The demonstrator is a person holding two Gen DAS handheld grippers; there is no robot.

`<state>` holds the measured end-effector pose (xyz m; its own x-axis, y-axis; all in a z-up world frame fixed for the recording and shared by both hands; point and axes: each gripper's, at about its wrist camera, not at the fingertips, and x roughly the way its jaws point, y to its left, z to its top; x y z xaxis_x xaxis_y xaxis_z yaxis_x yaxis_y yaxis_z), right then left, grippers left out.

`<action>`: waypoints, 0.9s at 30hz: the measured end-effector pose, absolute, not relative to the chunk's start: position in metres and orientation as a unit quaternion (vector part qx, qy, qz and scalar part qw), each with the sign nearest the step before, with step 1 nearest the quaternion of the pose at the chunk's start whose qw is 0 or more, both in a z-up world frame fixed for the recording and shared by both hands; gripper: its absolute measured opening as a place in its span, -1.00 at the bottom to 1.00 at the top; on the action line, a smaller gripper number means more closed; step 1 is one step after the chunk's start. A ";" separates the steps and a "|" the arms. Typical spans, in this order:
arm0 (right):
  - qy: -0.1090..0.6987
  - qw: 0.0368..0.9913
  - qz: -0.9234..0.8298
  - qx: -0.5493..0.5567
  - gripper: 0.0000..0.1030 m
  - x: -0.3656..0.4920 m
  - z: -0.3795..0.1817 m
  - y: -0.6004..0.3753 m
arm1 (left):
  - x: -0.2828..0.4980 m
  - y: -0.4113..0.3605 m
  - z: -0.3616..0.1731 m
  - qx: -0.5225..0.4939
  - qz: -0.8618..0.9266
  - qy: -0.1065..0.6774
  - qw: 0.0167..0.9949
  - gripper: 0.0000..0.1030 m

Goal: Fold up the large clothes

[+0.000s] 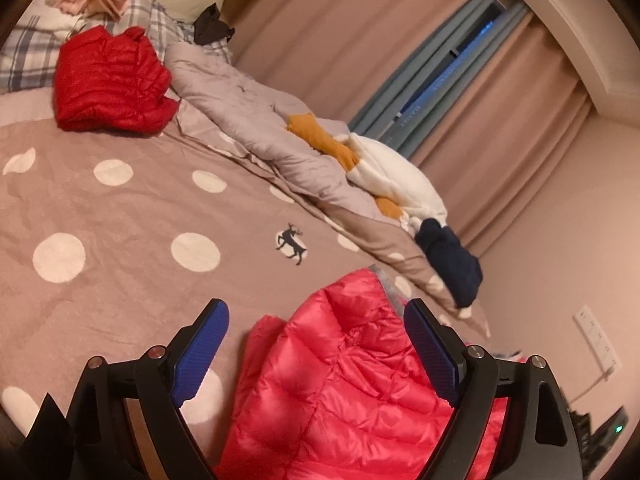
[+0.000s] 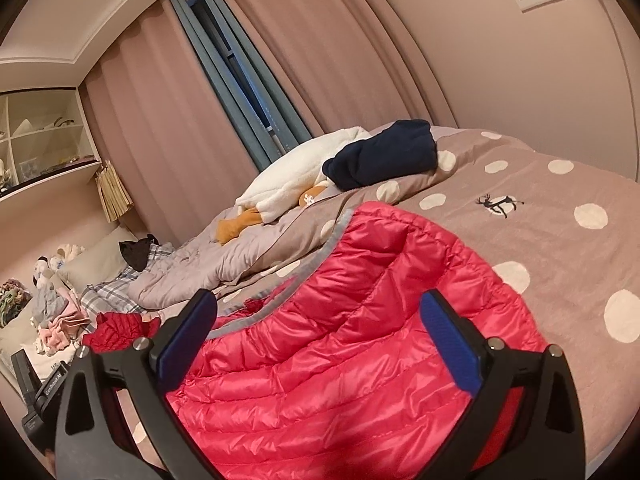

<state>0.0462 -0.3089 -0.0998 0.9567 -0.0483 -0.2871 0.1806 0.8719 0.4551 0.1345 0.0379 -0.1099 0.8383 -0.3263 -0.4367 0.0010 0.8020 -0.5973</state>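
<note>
Blue ribbed pads are standing wide apart on both claws, and nothing is caught between either pair. The left gripper (image 1: 316,344) is hovering with jaws spread over one end of the pink down jacket (image 1: 352,392); its pads are sitting to either side of the quilted fabric, and they do not look to be pressing it. The right gripper (image 2: 318,344) is likewise gaping over the same jacket's broad body, with the grey-trimmed hem running away toward the rumpled grey quilt (image 2: 192,268).

The jacket is lying on the polka-dot bedspread (image 1: 120,220), near the bed's edge closest to the cameras, loosely doubled and puffy, so a fold seems partly made, not finished.

Farther out, a red down jacket (image 1: 110,82) is sitting folded near the plaid pillows (image 1: 28,52), a navy garment (image 1: 452,260) and a white fleece (image 1: 396,180) are resting on the bunched quilt beside the curtain (image 1: 360,40).

Judging the risks: the shell looks slick and air-filled, so any fold is likely springing back once let go, and a shallow pinch is liable to slide off the nylon. Grabbing only the top layer would drag it apart from the layer beneath and skew the edges. Pulling toward the bed's edge could be tipping the whole jacket off the mattress.
</note>
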 end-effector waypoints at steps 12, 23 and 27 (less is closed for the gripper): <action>0.168 0.957 -0.062 0.227 0.99 0.064 -0.110 -0.316 | 0.148 -0.005 -0.130 -0.235 -0.106 0.312 0.914 0.71; 0.192 0.955 -0.073 0.216 0.99 0.076 -0.119 -0.316 | 0.145 -0.013 -0.125 -0.221 -0.089 0.284 0.929 0.71; 0.197 0.954 -0.074 0.211 0.99 0.079 -0.122 -0.316 | 0.146 -0.019 -0.125 -0.191 -0.071 0.277 0.939 0.94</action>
